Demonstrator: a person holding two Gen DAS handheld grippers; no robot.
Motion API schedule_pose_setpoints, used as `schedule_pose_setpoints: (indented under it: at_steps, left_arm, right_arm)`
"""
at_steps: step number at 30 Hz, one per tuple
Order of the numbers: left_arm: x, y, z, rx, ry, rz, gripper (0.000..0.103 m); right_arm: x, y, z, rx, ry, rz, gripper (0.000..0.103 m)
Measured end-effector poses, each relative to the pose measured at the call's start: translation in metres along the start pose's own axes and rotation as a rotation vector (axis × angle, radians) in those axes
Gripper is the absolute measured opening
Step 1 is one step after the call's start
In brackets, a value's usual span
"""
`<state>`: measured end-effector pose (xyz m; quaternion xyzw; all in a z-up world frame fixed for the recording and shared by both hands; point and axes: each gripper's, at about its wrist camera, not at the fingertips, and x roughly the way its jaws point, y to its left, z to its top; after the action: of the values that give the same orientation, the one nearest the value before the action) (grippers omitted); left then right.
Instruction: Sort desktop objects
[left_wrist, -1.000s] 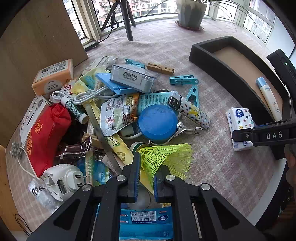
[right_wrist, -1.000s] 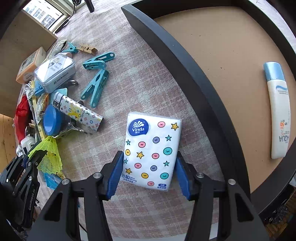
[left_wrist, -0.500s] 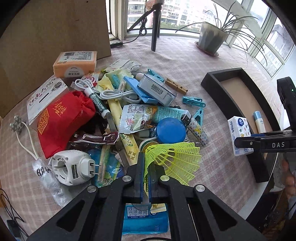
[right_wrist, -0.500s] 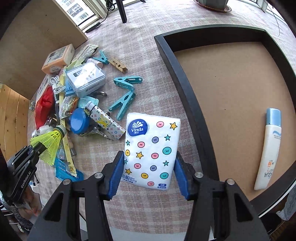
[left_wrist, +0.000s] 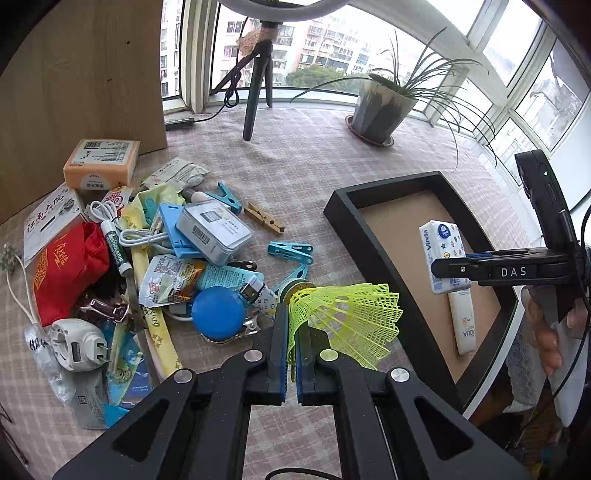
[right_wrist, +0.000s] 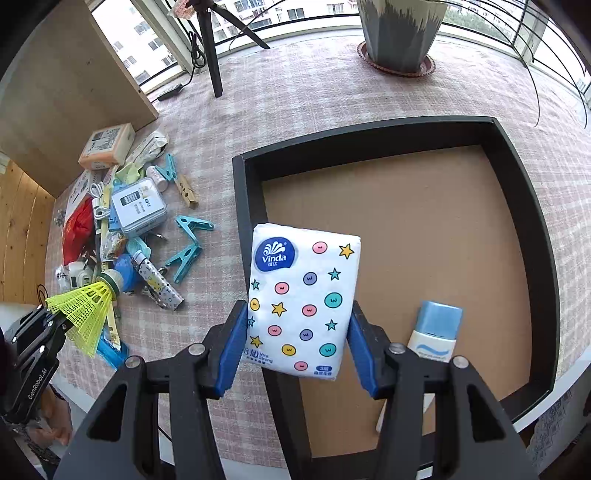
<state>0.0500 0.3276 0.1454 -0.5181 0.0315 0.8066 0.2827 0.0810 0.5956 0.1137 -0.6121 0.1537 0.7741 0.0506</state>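
Observation:
My left gripper is shut on the skirt of a yellow shuttlecock and holds it in the air above the table. It also shows in the right wrist view. My right gripper is shut on a white Vinda tissue pack with coloured dots and stars, held above the left rim of the black tray. The pack also shows in the left wrist view. A white sunscreen tube with a blue cap lies in the tray.
A pile of clutter lies on the checked cloth at the left: a red pouch, a blue round lid, a white plug, a grey tin, teal clips, an orange box. A tripod and a plant pot stand behind.
Both grippers have risen with their loads. The shuttlecock is lifted clear of the pile. The tissue pack has moved from the cloth to above the tray's left rim.

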Motion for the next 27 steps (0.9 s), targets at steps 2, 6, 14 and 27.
schedule_pose_setpoints:
  at_steps: [2, 6, 14, 27]
  left_arm:
    - [0.008, -0.023, 0.005, 0.007, -0.002, -0.003, 0.002]
    - [0.026, -0.072, 0.013, 0.033, 0.006, -0.031, 0.002]
    - [0.057, -0.156, 0.023, 0.119, 0.047, -0.058, 0.002]
    - [0.078, -0.198, 0.033, 0.204, 0.076, -0.019, 0.071]
  right_arm:
    - [-0.002, -0.018, 0.006, 0.005, -0.006, -0.014, 0.051]
    - [-0.003, -0.052, 0.018, 0.008, -0.015, -0.042, 0.051]
    - [-0.008, -0.11, 0.034, 0.053, -0.028, -0.079, 0.051]
    - [-0.008, -0.125, 0.046, 0.055, -0.062, -0.085, 0.069]
